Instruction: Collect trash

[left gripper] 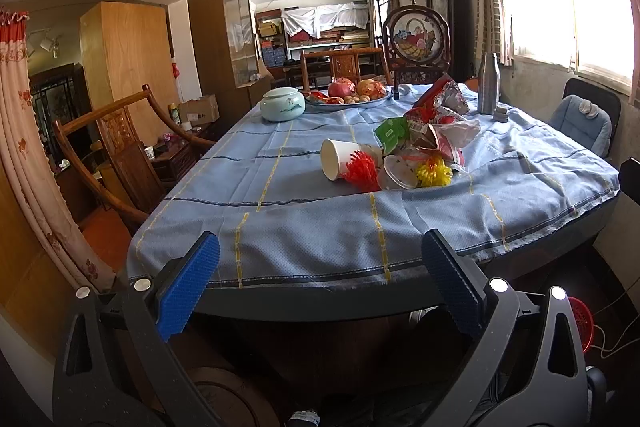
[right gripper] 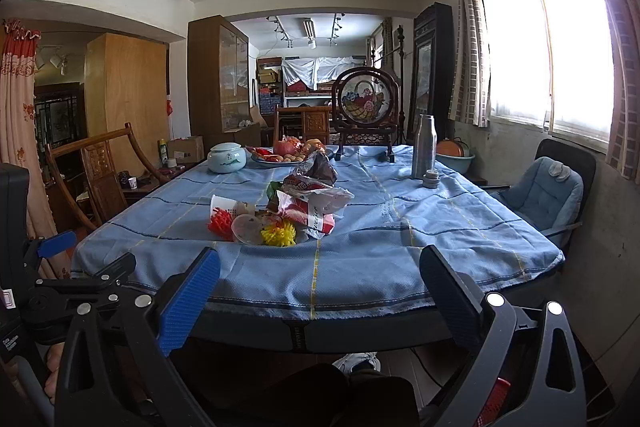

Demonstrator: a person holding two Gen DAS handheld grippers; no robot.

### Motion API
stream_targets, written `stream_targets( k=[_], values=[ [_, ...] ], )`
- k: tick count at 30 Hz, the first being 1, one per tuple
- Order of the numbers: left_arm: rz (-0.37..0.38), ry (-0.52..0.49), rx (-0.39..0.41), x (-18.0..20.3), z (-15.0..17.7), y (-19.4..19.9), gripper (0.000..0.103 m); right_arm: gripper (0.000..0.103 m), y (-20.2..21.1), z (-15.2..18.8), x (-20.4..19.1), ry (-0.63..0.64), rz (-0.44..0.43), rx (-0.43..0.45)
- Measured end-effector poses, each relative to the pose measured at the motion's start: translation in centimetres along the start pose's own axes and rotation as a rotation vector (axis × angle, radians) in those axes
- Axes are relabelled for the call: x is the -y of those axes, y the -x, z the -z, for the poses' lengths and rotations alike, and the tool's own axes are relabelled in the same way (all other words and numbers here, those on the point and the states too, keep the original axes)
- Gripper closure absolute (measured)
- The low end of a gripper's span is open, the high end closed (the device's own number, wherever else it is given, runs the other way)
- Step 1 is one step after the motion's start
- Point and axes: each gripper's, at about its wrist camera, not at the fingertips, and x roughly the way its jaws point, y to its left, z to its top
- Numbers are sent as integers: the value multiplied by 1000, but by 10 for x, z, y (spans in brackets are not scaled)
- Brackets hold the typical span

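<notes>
A heap of trash lies on the blue tablecloth [left gripper: 280, 219]: a tipped white paper cup [left gripper: 340, 158], a red spiky ball [left gripper: 362, 169], a clear plastic lid [left gripper: 396, 173], a yellow spiky ball [left gripper: 434, 174], a green packet [left gripper: 390, 133] and crumpled red and white wrappers [left gripper: 440, 131]. My left gripper [left gripper: 320, 255] hangs open in front of the table's near edge, nothing between its blue pads. In the right wrist view the same heap [right gripper: 280, 215] lies ahead, and my right gripper [right gripper: 320, 271] is open and empty too. The left gripper [right gripper: 56, 243] shows at the left edge.
Farther back stand a pale ceramic jar [left gripper: 282, 103], a fruit plate [left gripper: 348, 98], a steel bottle [left gripper: 489, 83] with its cap [left gripper: 501, 115], and a framed basket picture [left gripper: 416, 39]. A wooden chair [left gripper: 116, 155] is left, a cushioned chair [right gripper: 544, 191] right. A red basket [left gripper: 580, 319] sits on the floor.
</notes>
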Motion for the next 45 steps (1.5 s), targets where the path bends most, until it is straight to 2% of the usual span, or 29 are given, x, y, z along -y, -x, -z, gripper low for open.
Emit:
stream_targets(
  k=[11, 16, 21, 24, 28, 34, 41, 45],
  values=[
    [12, 1, -26, -3, 8, -7, 6, 5, -1, 3, 0, -3, 11, 4],
    [71, 32, -79, -8, 5, -21, 6, 5, -4, 5, 19, -100, -23, 8],
    [123, 112, -152, -25, 9, -50, 6, 5, -29, 22, 61, -280, -100, -50],
    [146, 135, -211, -30, 10, -76, 6, 5, -38, 32, 69, -289, -65, -51],
    [131, 93, -233, -23, 1, -102, 6, 5, -56, 44, 76, -295, -36, -77],
    [125, 51, -253, -13, -44, -155, 6, 5, -82, 61, 97, -359, -54, -121],
    [250, 56, -300, 8, -63, -183, 6, 5, -107, 69, 103, -385, -88, -141],
    [316, 39, -290, 21, -70, -188, 6, 5, -117, 70, 98, -373, -127, -150]
  ],
)
